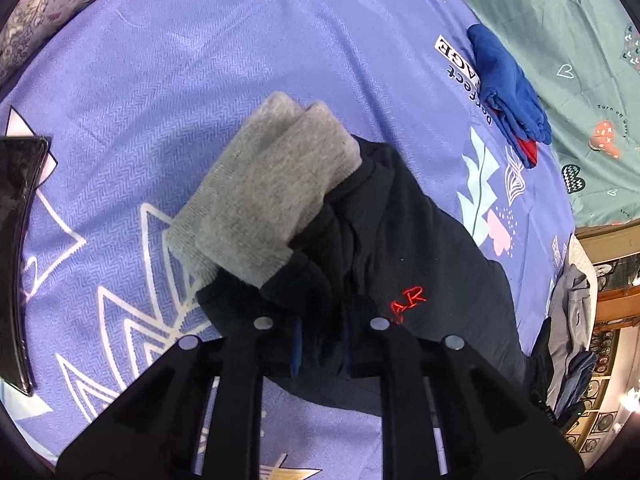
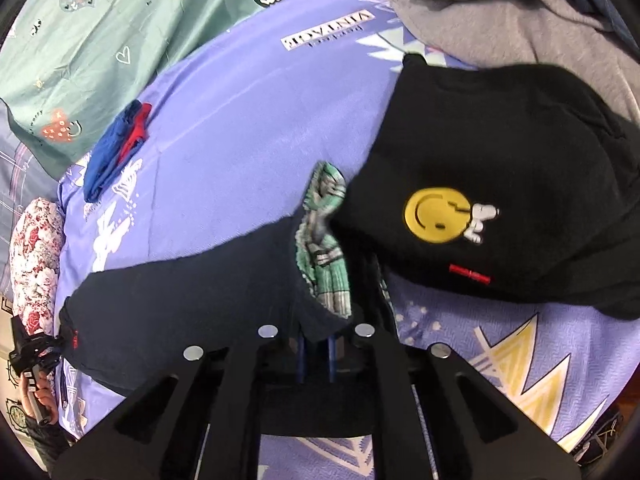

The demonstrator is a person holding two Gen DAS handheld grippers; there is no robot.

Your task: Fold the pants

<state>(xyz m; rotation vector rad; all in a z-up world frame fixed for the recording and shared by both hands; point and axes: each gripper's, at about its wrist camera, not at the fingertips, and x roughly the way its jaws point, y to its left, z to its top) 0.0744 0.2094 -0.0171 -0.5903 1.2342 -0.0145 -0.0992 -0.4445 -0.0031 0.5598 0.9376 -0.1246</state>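
Note:
The black pants [image 1: 400,240] lie bunched on the purple bedsheet [image 1: 180,100], with red stitched letters near the edge and a grey fleece inside [image 1: 264,192] turned out at the far end. My left gripper [image 1: 322,354] is shut on the near edge of the black fabric. In the right wrist view the same pants [image 2: 180,292] stretch from the far left to my right gripper [image 2: 316,354], which is shut on a fold of dark cloth beside a green striped lining [image 2: 324,240]. A hand [image 2: 40,396] holds the other gripper at the pants' left end.
A black garment with a yellow smiley [image 2: 500,200] lies right of the pants, with a grey garment [image 2: 500,12] behind it. A folded blue and red item [image 2: 120,148] sits further back on the sheet. A green patterned cover [image 2: 100,40] and a floral pillow [image 2: 36,248] border the sheet.

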